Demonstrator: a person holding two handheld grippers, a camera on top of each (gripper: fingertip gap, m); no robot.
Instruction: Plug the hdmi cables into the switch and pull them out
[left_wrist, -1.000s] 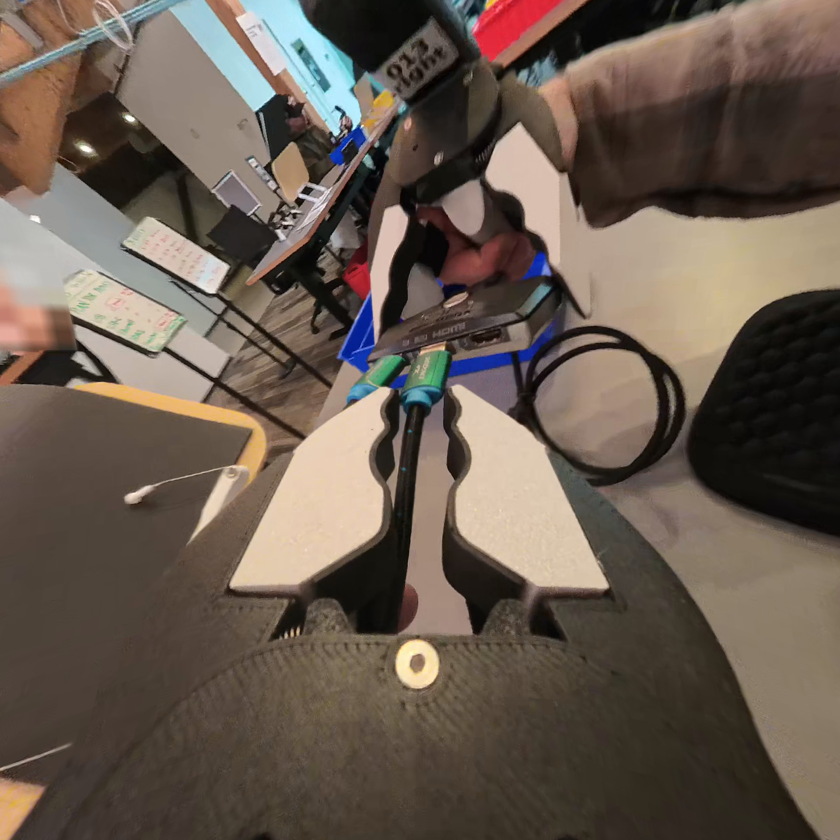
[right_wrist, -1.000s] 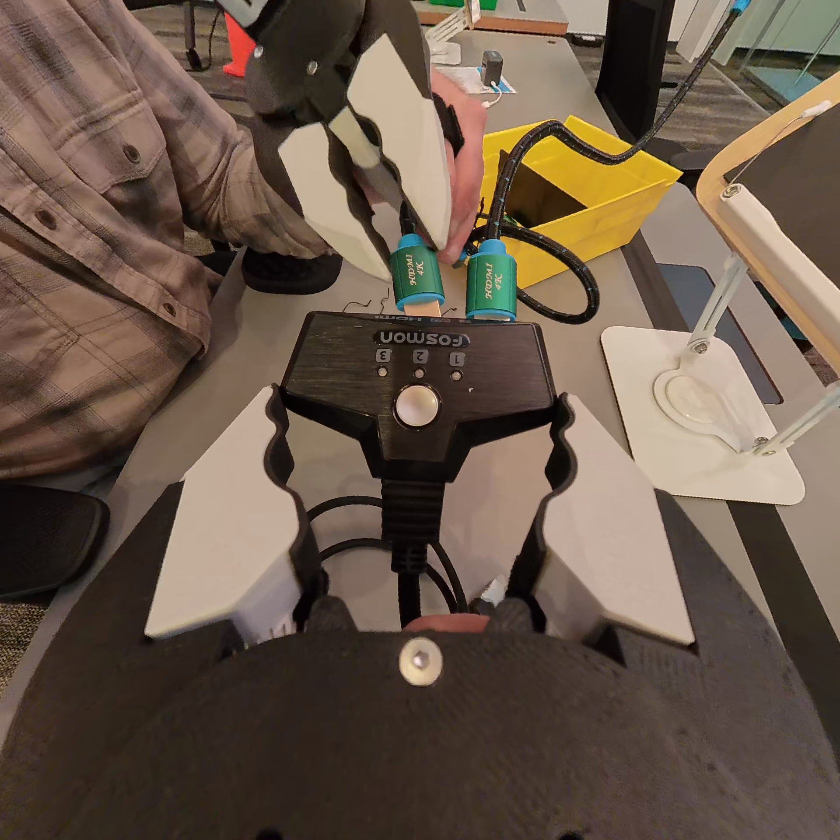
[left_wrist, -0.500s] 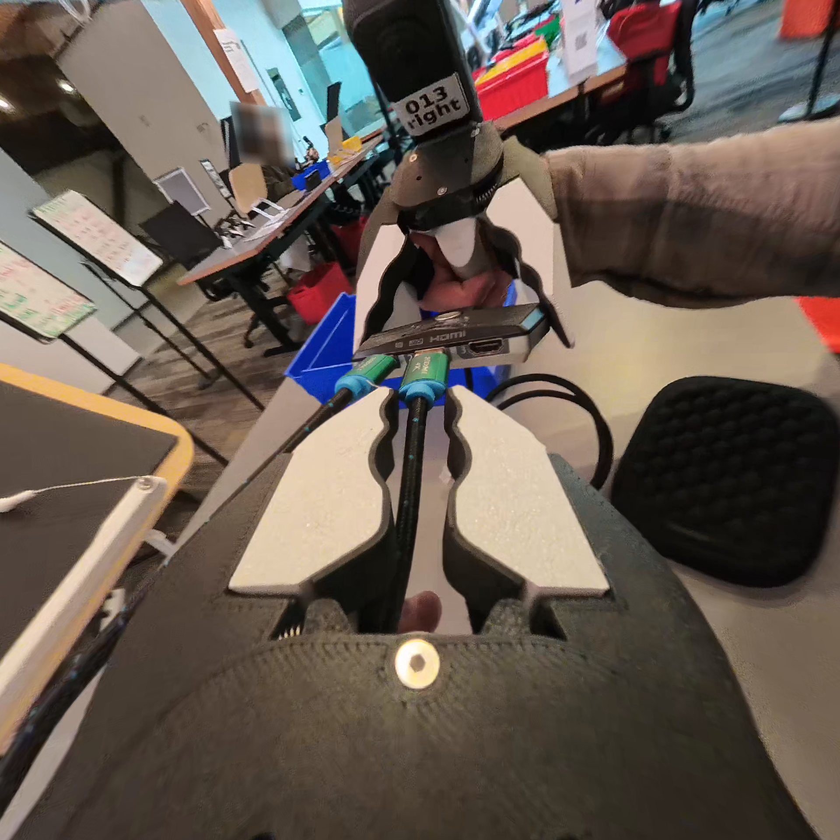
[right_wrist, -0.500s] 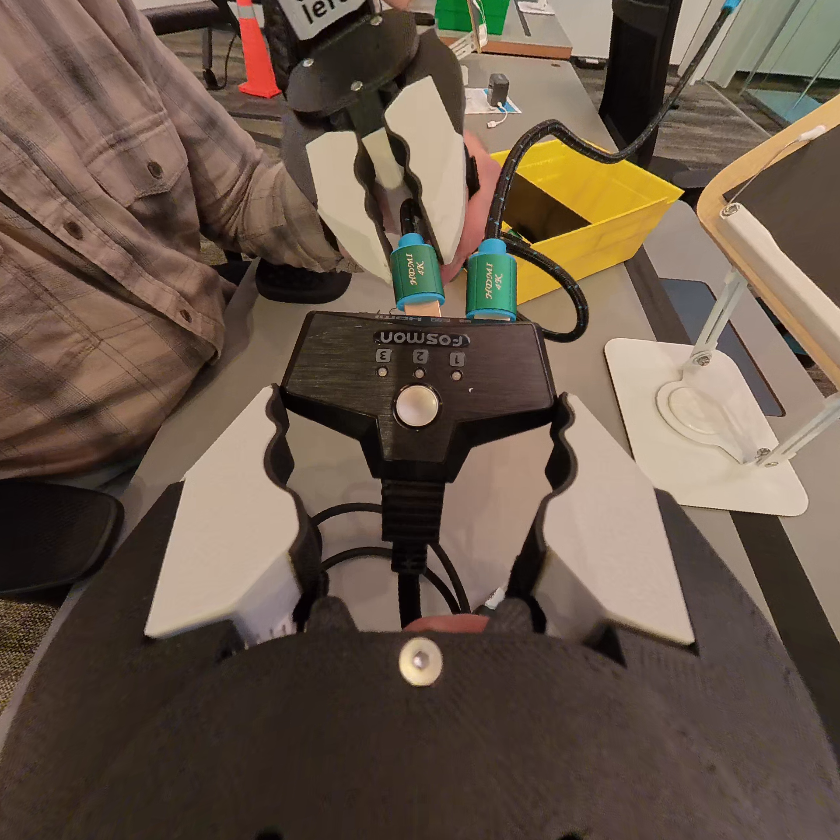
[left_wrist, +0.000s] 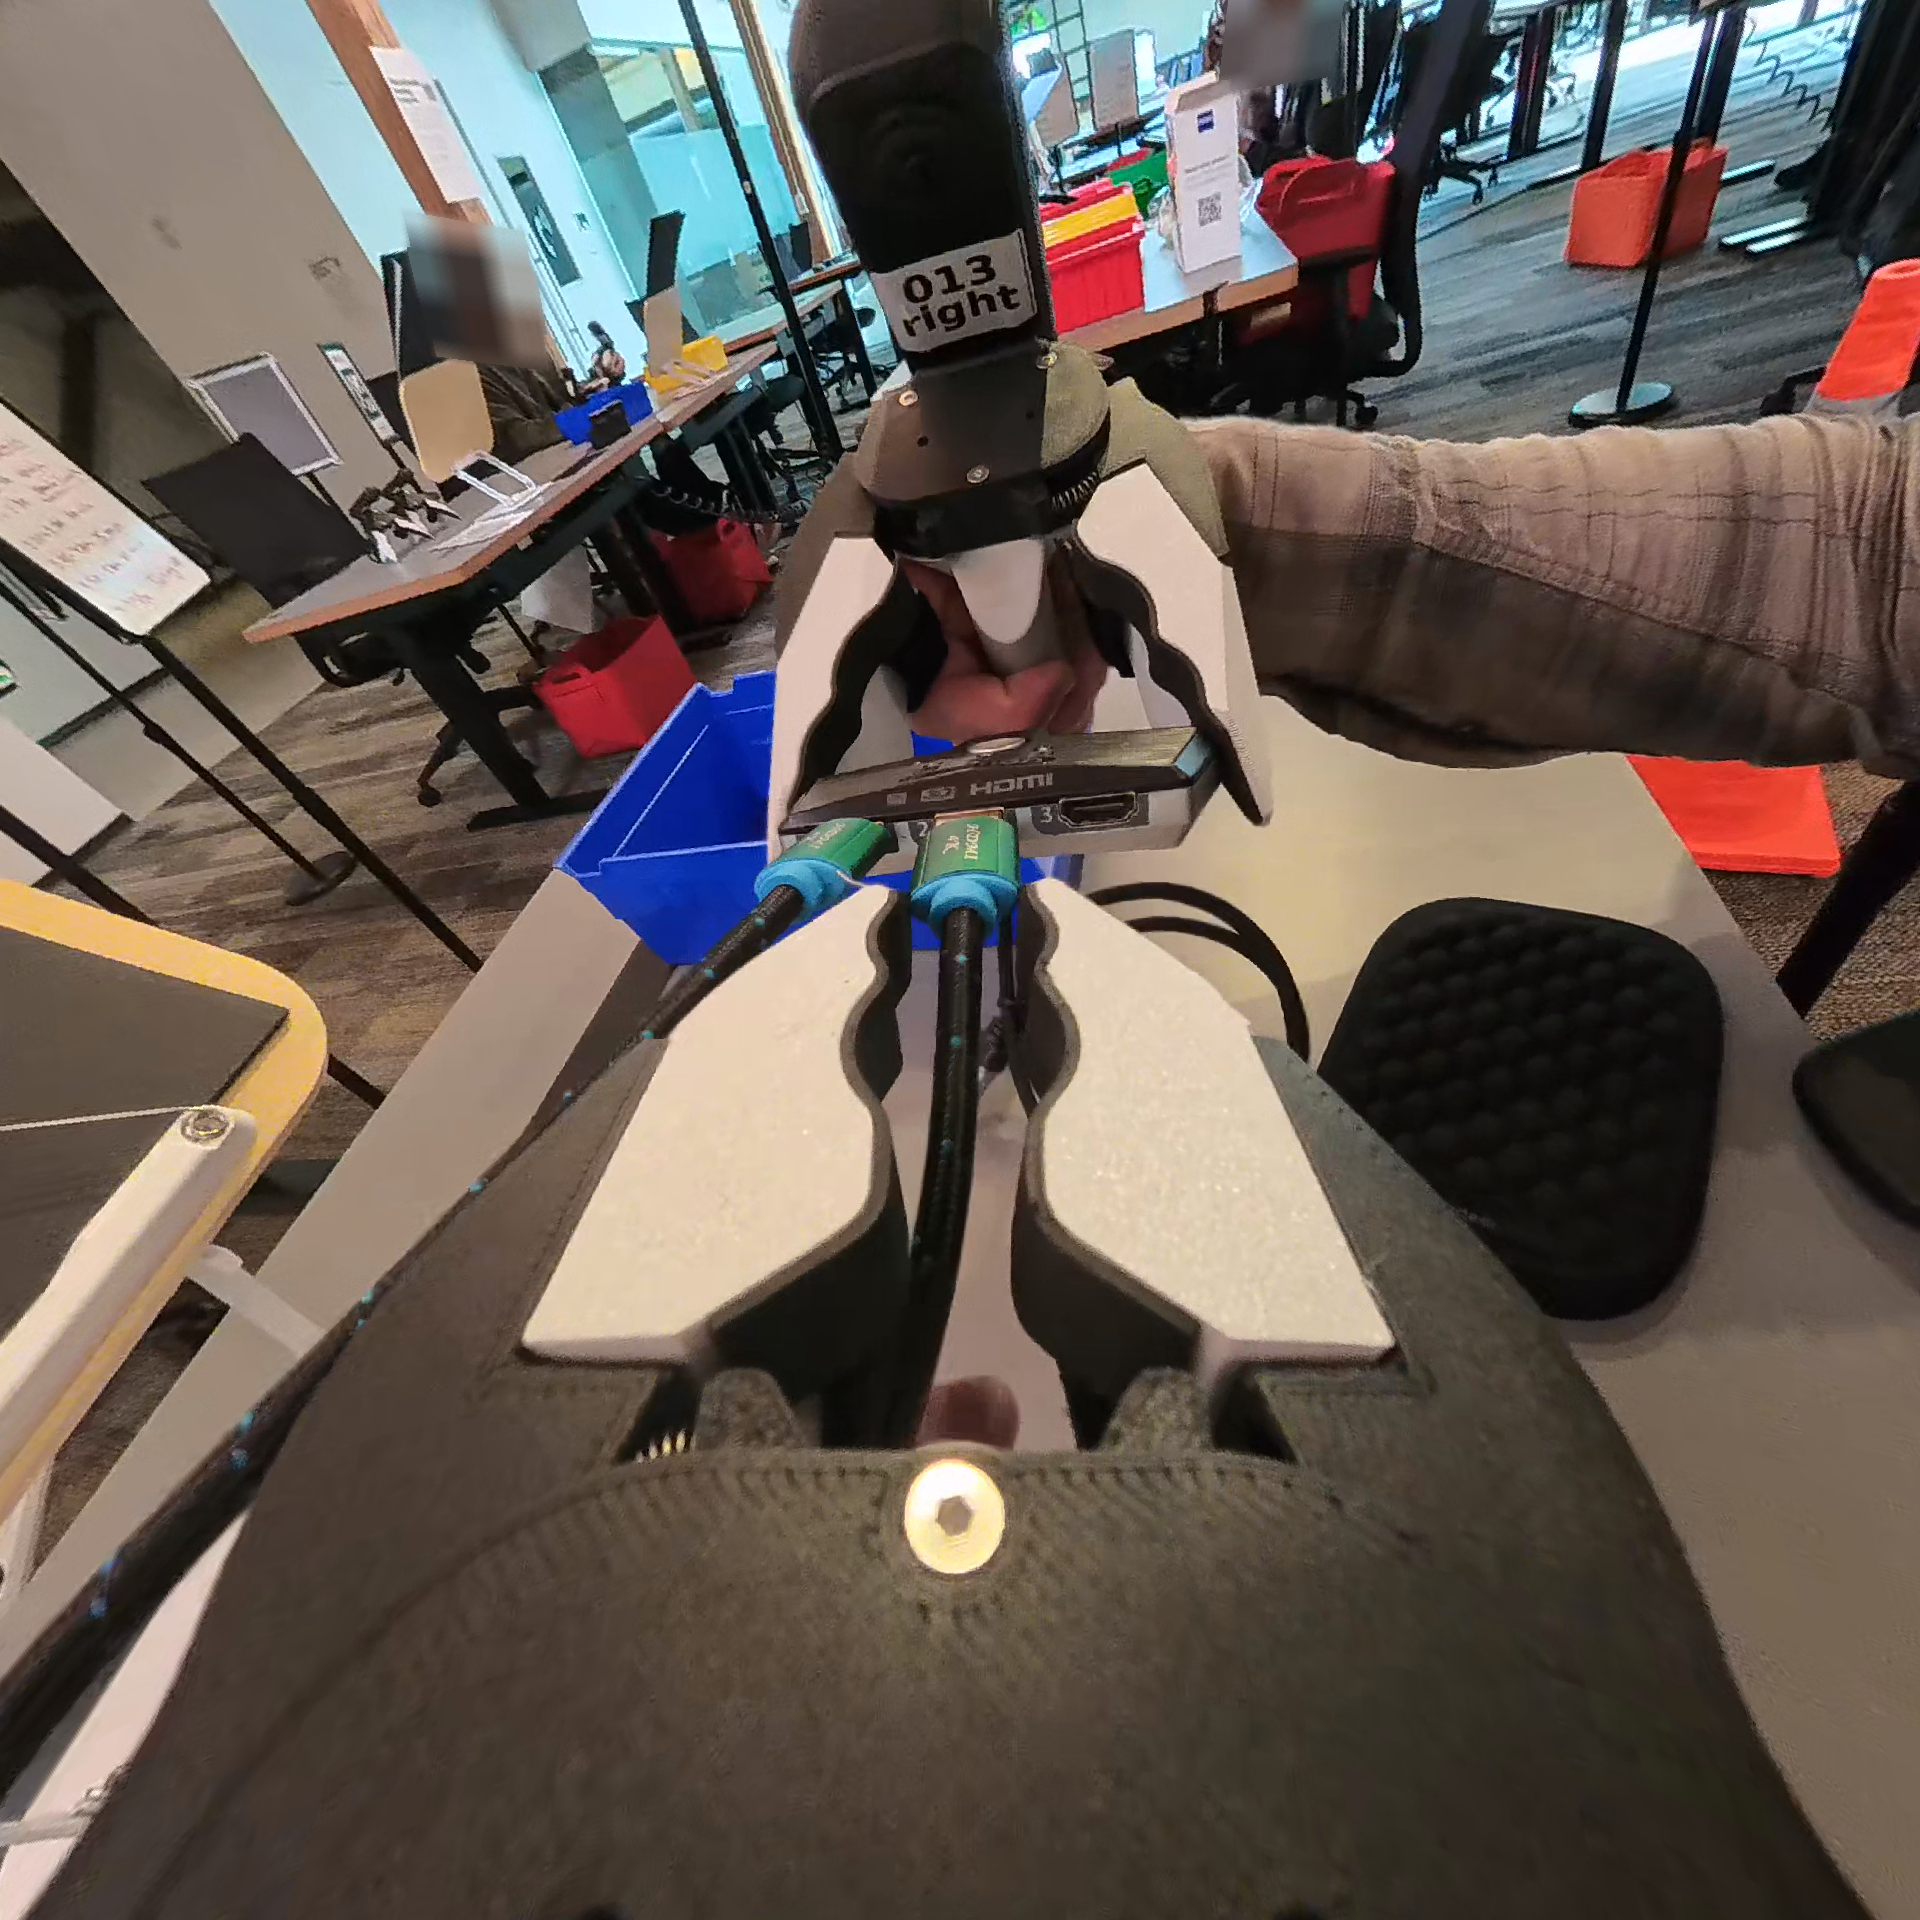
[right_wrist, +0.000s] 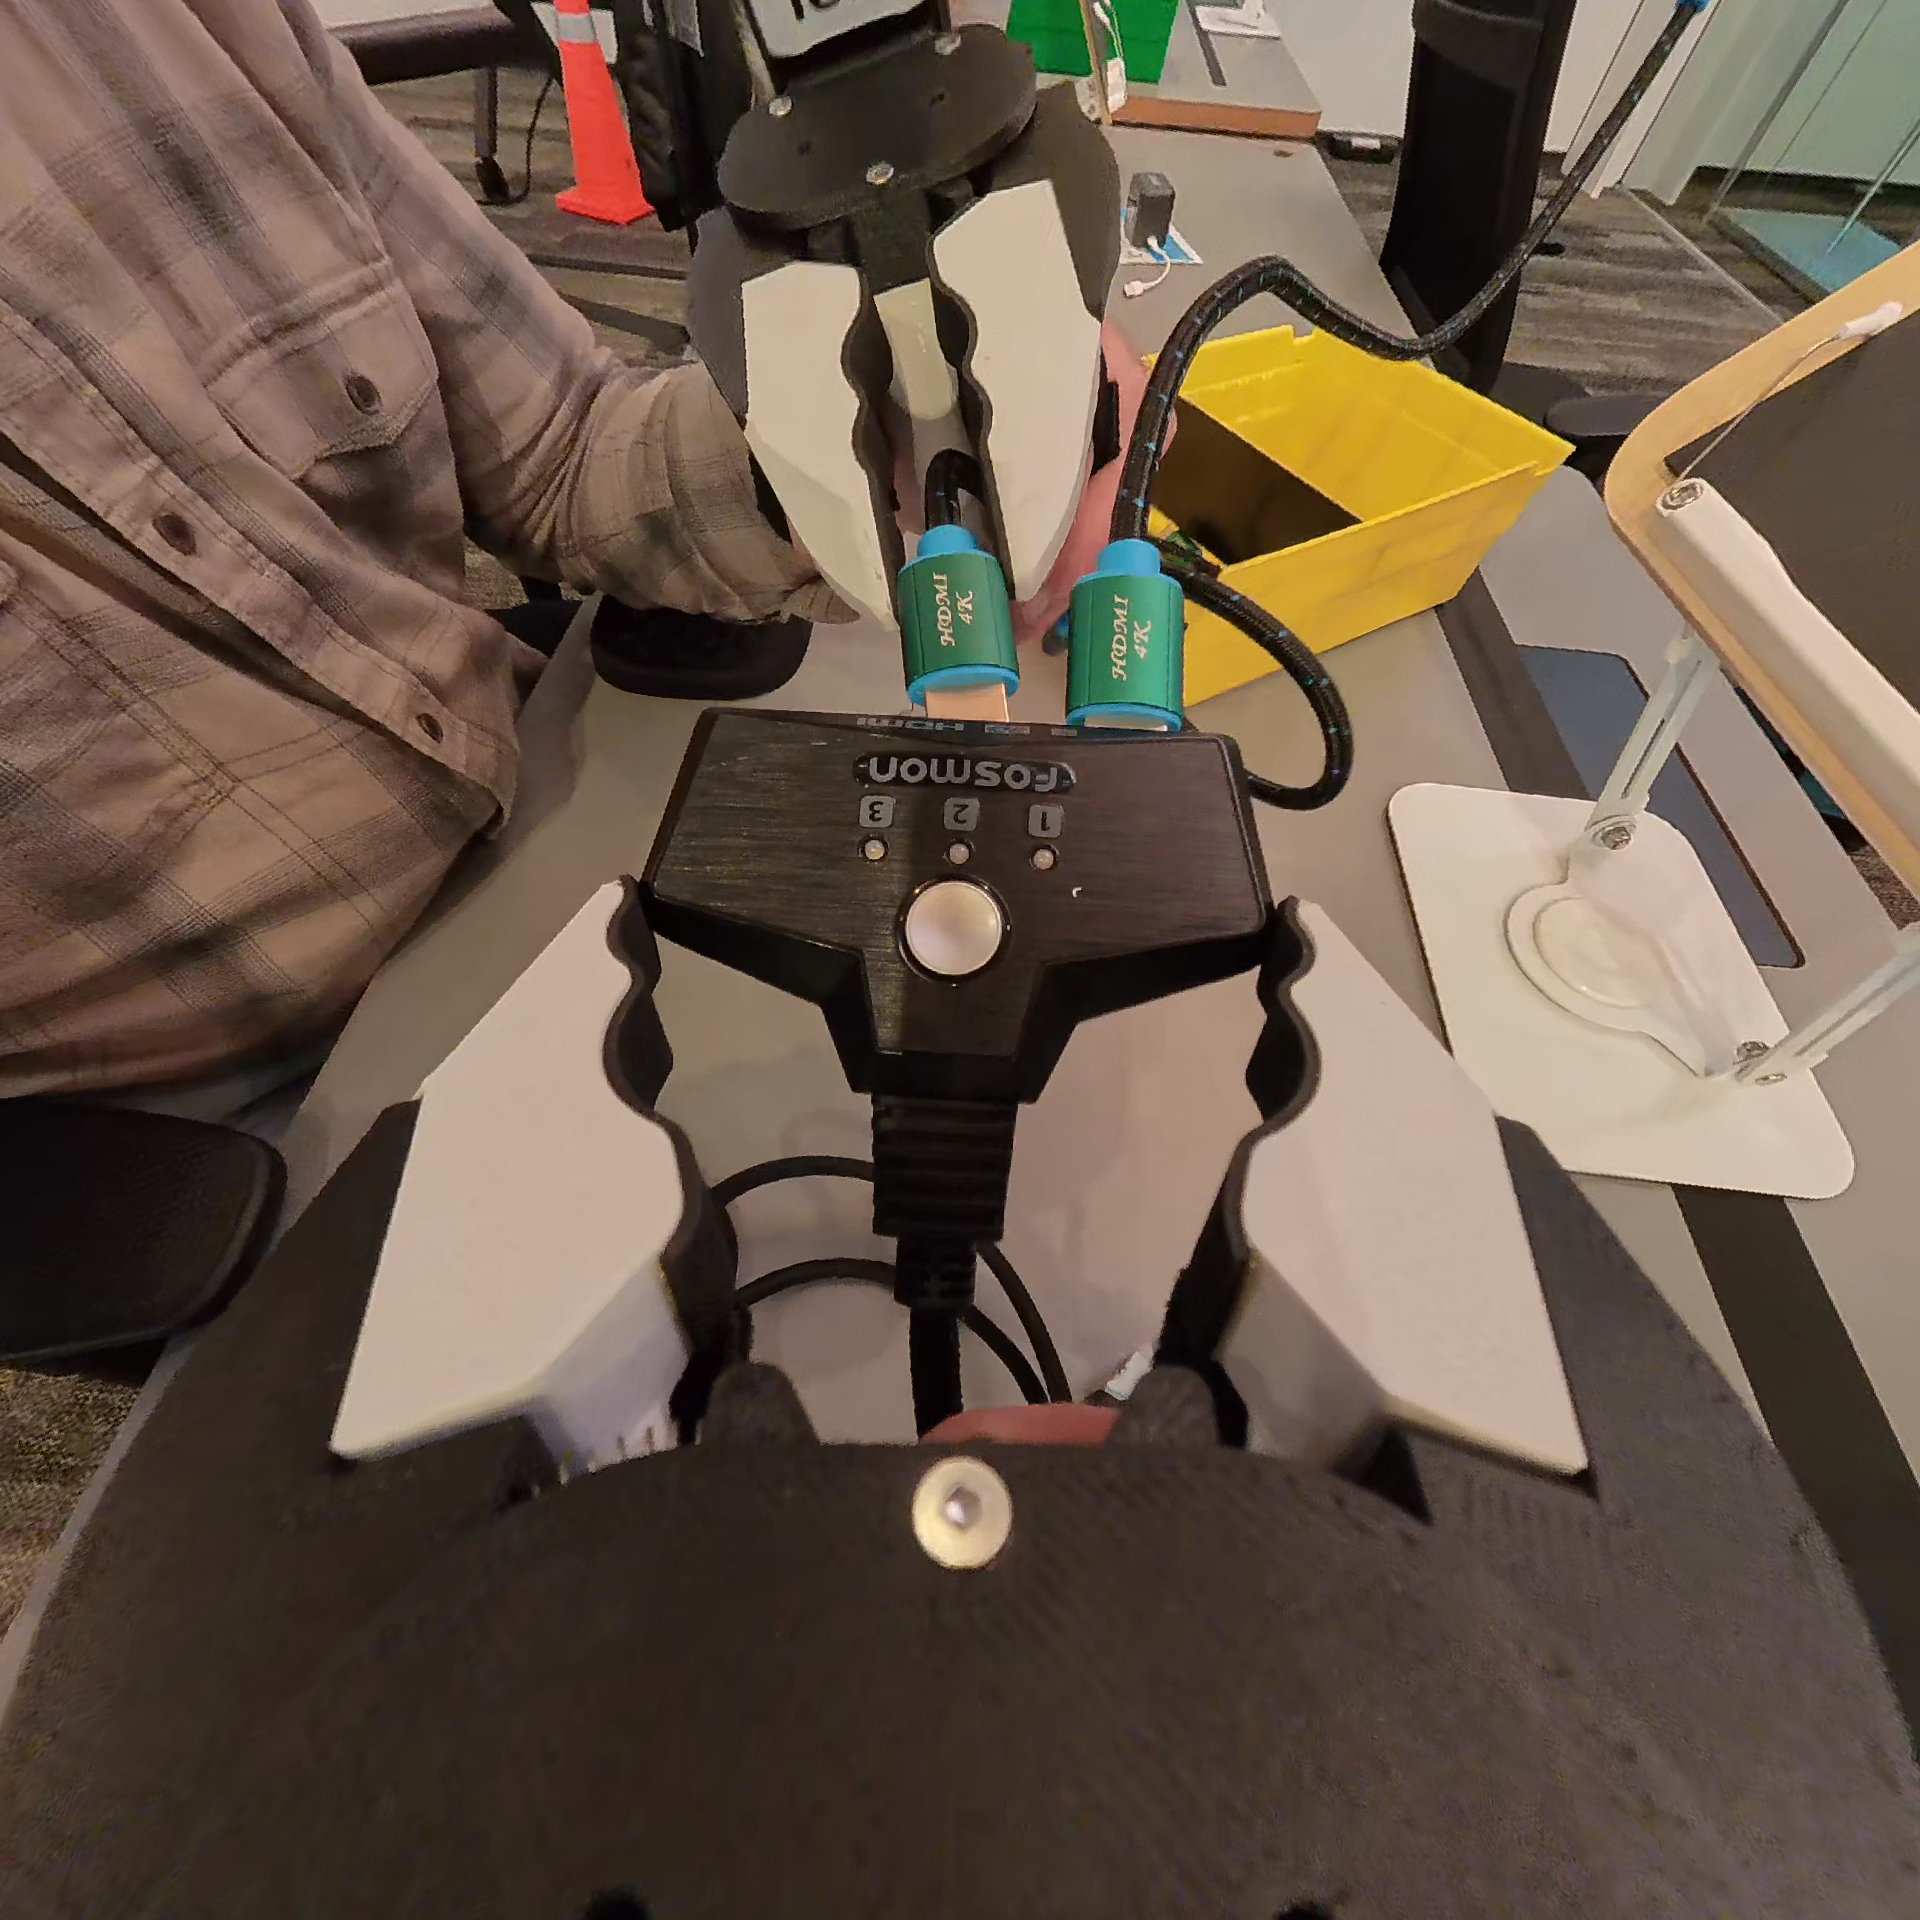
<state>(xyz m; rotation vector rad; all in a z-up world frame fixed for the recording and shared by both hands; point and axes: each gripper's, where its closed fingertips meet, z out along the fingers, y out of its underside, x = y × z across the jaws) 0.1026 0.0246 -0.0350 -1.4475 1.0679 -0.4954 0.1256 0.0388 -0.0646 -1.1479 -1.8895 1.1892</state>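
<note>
Honestly, the main risk is the middle plug (right_wrist: 956, 634) going in skewed: its metal tip shows a sliver of gold at the switch's (right_wrist: 951, 831) rear edge, so I judge it only part seated. The left gripper (left_wrist: 961, 935) grips the braided cable (left_wrist: 951, 1091) behind the plug, not the plug body, so push force can buckle the cable or let it slide through the pads. A tilted push could jam the tip against the port lip.

Second risk: the switch twisting. The right gripper (right_wrist: 951, 914) pinches it only at the side shoulders, with the switch apparently held off the table (right_wrist: 1351, 748), so an off-axis shove would pivot it.

Neighbour plug (right_wrist: 1124, 649) at 1 o'clock in the right wrist view sits flush in its port; a bump might loosen it. The third port (left_wrist: 1099, 808), at 1 o'clock of the gripped plug in the left wrist view, is empty.

Tongs:
- Left: nearly pressed together, pinching the cable just behind the blue collar.
- Right: spread wide, fingertips clamped on both sides of the switch body, its own lead (right_wrist: 940, 1226) running back between the fingers.
</note>
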